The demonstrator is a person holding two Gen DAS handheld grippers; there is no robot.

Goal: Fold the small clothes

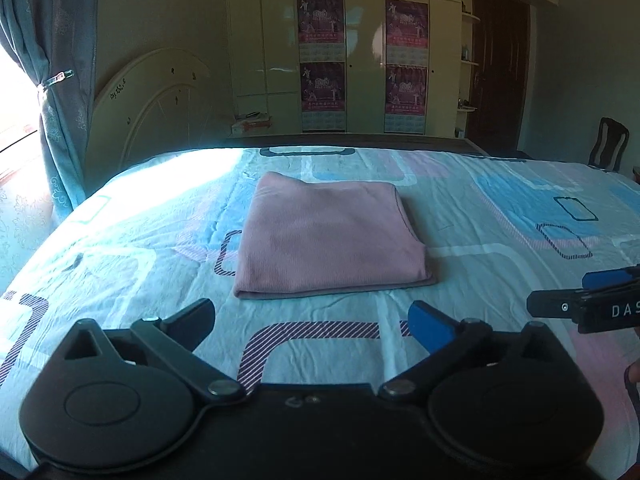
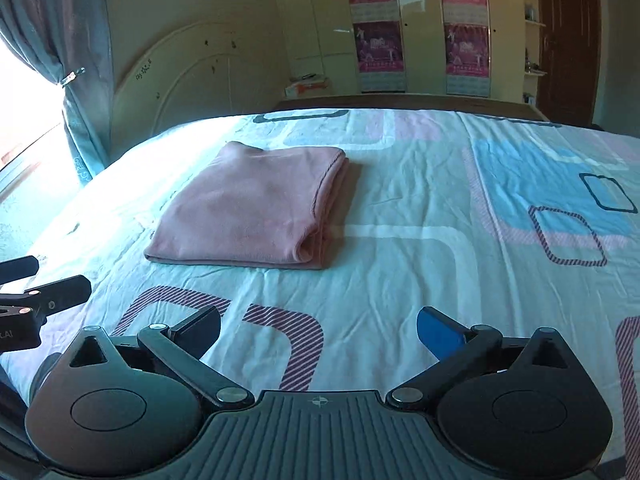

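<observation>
A pink garment lies folded into a flat rectangle on the bed; in the right wrist view the same pink garment shows its layered edge on the right side. My left gripper hovers over the sheet short of the garment's near edge, jaws wide apart, nothing between them. My right gripper is likewise open and empty, nearer than the garment and to its right. Each gripper peeks into the other's view: the right gripper at the right edge, the left gripper at the left edge.
The bed sheet is pale blue with pink and dark rounded rectangles. A curtained window stands at the left, a white arched board and wardrobe with posters behind the bed, a dark chair at the far right.
</observation>
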